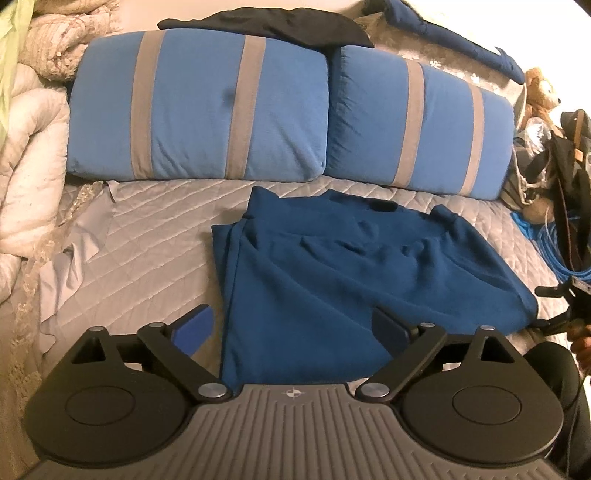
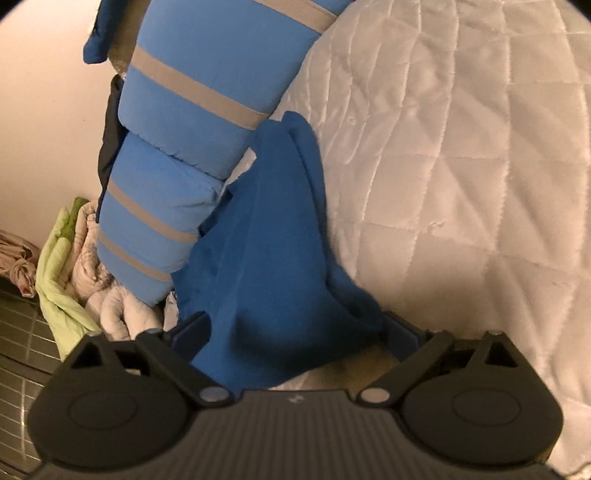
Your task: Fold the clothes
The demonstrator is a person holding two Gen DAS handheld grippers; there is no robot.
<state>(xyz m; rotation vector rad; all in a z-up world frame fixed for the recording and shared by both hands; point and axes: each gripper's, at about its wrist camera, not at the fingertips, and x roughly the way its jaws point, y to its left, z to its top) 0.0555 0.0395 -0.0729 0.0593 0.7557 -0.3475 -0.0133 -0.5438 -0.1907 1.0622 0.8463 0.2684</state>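
Note:
A dark blue garment (image 1: 332, 266) lies partly folded on the grey quilted bed (image 1: 147, 236), its collar toward the pillows. My left gripper (image 1: 295, 328) is open, its fingers spread over the garment's near edge. My right gripper (image 2: 295, 328) is open too, with the garment's (image 2: 269, 266) side edge bunched between its spread fingers. The right gripper also shows at the right edge of the left wrist view (image 1: 569, 306), beside the garment's right corner.
Two blue pillows with grey stripes (image 1: 199, 107) (image 1: 417, 118) stand along the back of the bed. A black cloth (image 1: 266, 26) lies on top of them. White bedding (image 1: 29, 147) is piled at the left. A teddy bear (image 1: 543, 92), bags and blue cable (image 1: 554, 247) sit at the right.

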